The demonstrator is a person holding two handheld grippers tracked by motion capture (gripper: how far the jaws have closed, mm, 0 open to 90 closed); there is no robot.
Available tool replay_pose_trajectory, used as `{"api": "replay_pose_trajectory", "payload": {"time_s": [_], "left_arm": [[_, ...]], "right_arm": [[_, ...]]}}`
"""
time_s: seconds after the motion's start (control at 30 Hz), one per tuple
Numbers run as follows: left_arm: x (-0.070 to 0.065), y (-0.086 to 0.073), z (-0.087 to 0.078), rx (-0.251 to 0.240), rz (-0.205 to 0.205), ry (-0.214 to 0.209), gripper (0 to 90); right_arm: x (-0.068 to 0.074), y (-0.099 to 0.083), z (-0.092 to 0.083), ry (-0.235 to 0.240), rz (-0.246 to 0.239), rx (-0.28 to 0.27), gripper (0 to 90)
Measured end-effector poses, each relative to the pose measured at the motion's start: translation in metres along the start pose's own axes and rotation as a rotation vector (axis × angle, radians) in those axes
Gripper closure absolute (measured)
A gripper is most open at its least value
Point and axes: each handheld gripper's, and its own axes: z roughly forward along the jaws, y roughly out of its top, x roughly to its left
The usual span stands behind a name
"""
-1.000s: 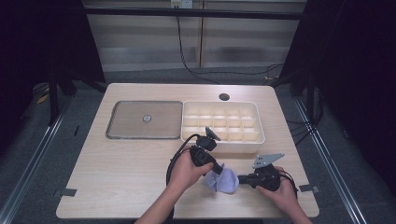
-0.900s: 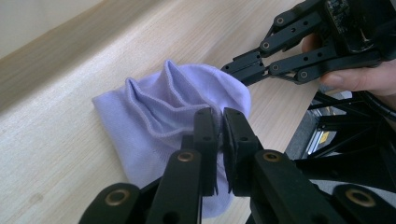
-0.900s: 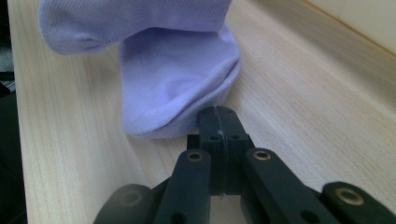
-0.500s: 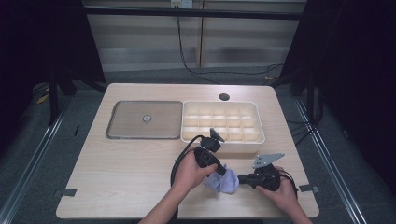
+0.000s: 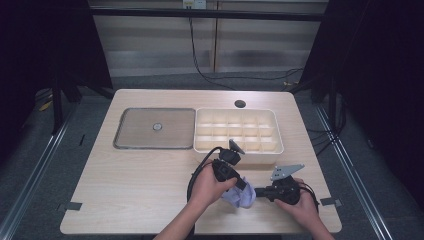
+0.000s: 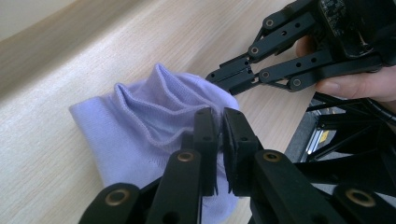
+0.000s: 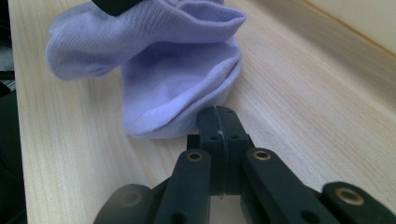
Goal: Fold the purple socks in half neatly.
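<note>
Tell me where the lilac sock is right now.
In the high view, the crumpled lilac fabric sock lies near the wooden table's front edge, between both hand-held grippers, below the cream compartment tray.

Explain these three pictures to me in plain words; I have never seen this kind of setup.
A person sits at a wooden table and works with two hand-held tools, each with two black jaws, instead of bare fingers. The high view looks down from above: the left gripper and the right gripper meet at a lilac sock near the front edge. Farther back lie a flat metal tray and a cream box with many compartments.

The other two pictures come from small cameras riding on the tools, looking along their jaws. In the left gripper view the jaws pinch a fold of the sock, and the other tool grips its far edge. In the right gripper view the jaws are shut at the sock's rim.
</note>
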Motion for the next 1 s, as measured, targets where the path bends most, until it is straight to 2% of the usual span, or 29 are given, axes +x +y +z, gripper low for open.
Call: {"api": "replay_pose_trajectory", "payload": {"time_s": [0.1, 0.17, 0.4, 0.47, 0.83, 0.9, 1.0], "left_arm": [[-0.002, 0.0, 0.003, -0.006, -0.002, -0.005, 84.6], [-0.002, 0.001, 0.003, 0.004, 0.014, -0.008, 84.6], [-0.006, 0.002, 0.007, -0.009, 0.009, -0.01, 84.6], [-0.005, 0.002, 0.007, 0.004, 0.024, -0.006, 84.6], [-0.007, 0.004, 0.014, 0.003, 0.022, 0.001, 84.5], [-0.006, 0.004, 0.014, 0.015, 0.034, 0.0, 84.5], [-0.007, 0.004, 0.015, 0.009, 0.022, 0.002, 84.5]], "right_arm": [[0.0, 0.0, 0.0, -0.002, 0.0, 0.001, 90.0], [0.0, 0.0, 0.0, -0.002, 0.0, 0.0, 90.0], [0.0, 0.0, 0.0, 0.001, 0.0, -0.002, 90.0], [0.0, 0.0, 0.0, -0.001, -0.002, 0.0, 90.0], [0.0, 0.0, 0.0, -0.002, 0.0, 0.001, 90.0], [0.0, 0.0, 0.0, -0.002, -0.002, 0.0, 90.0], [0.0, 0.0, 0.0, -0.002, 0.0, 0.001, 90.0]]}}
